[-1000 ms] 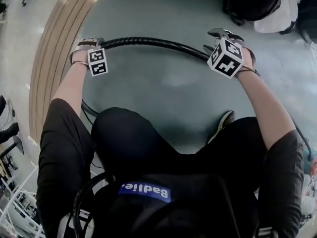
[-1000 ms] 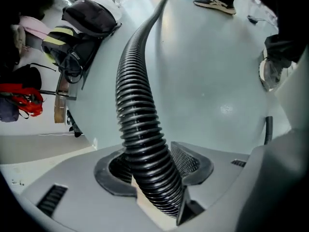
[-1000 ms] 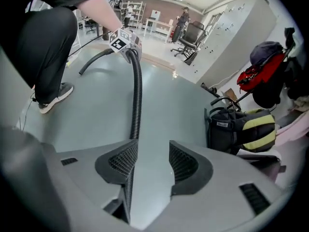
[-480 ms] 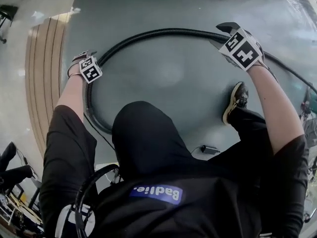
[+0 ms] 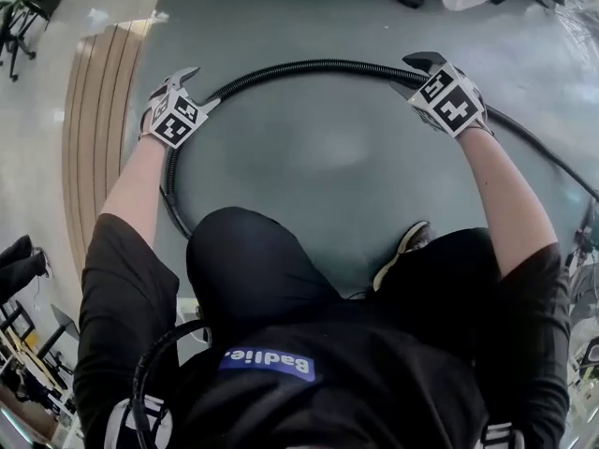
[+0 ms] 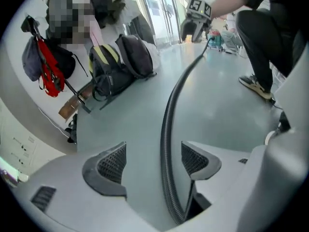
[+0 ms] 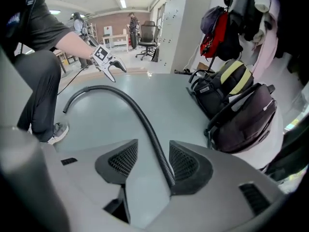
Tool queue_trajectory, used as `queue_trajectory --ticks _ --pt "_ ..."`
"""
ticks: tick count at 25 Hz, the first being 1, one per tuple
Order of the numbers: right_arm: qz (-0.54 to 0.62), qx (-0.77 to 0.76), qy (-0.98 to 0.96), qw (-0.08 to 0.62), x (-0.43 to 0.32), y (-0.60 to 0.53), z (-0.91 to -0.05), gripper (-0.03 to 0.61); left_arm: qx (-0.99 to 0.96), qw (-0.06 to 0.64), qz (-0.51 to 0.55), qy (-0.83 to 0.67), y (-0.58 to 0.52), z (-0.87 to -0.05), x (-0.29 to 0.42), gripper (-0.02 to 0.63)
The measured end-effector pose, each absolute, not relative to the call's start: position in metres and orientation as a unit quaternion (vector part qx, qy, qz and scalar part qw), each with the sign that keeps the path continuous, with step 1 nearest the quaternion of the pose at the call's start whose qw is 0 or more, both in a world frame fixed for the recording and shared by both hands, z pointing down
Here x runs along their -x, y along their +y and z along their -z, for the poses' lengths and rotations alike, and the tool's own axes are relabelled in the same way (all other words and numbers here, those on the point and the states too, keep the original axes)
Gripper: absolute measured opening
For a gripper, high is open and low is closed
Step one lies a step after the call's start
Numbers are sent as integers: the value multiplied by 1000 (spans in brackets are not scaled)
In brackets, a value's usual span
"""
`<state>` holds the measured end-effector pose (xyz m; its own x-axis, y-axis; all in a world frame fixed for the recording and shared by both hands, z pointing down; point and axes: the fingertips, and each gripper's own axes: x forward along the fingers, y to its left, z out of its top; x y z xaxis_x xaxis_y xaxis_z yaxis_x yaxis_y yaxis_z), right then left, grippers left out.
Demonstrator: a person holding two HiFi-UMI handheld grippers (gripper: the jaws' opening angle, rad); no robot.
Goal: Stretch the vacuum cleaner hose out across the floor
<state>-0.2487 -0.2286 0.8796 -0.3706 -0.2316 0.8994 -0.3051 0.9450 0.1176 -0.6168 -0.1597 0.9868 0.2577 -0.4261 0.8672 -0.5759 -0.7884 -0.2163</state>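
The black ribbed vacuum hose (image 5: 281, 68) lies on the grey-green floor in a wide arc, from beside my left knee round to my right hand. My right gripper (image 5: 418, 71) is shut on the hose (image 7: 152, 134), which runs up between its jaws and lies against the right-hand pad (image 7: 186, 163). My left gripper (image 5: 187, 87) is open and hangs just above the arc's left side. Its jaws have just opened wide. The hose (image 6: 169, 129) passes between them, closer to the right pad, touching neither. Each gripper shows in the other's view: the left gripper (image 7: 114, 67), the right gripper (image 6: 195, 25).
Backpacks (image 7: 241, 110) and a yellow-striped bag (image 6: 108, 64) lean against the wall under hanging bags (image 6: 48, 71). A wooden floor strip (image 5: 94, 138) borders the floor on the left. My shoe (image 5: 398, 251) stands inside the hose's arc. Office chairs (image 7: 147, 45) stand far off.
The left gripper has let go of the hose, opened and lifted off it. The hose has gone from a shallow bow to a wide arc. The right gripper keeps its hold.
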Motion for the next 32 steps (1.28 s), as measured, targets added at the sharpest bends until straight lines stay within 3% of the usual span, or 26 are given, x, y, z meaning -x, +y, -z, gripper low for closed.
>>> queue_trajectory --ticks 6,13,15,23,27,32 --pt "-57 -129 -870 473 232 -243 -911 187 -835 65 -429 -339 -187 -925 496 353" --pt "-73 -82 -899 424 232 -234 -933 186 -858 94 -411 -292 -184 -906 383 350" --pt "-86 -73 -907 406 238 -233 -936 187 -867 92 -402 -279 -185 -901 364 310" --pt "-117 -60 -923 362 272 -228 -932 186 -904 77 -310 -282 -189 -863 347 72" --pt "-135 -76 -936 315 301 -256 -879 149 -914 49 -274 -295 -213 -800 369 35" --pt "-152 -67 -955 244 360 -269 -770 89 -910 9 -227 -346 -225 -655 422 9"
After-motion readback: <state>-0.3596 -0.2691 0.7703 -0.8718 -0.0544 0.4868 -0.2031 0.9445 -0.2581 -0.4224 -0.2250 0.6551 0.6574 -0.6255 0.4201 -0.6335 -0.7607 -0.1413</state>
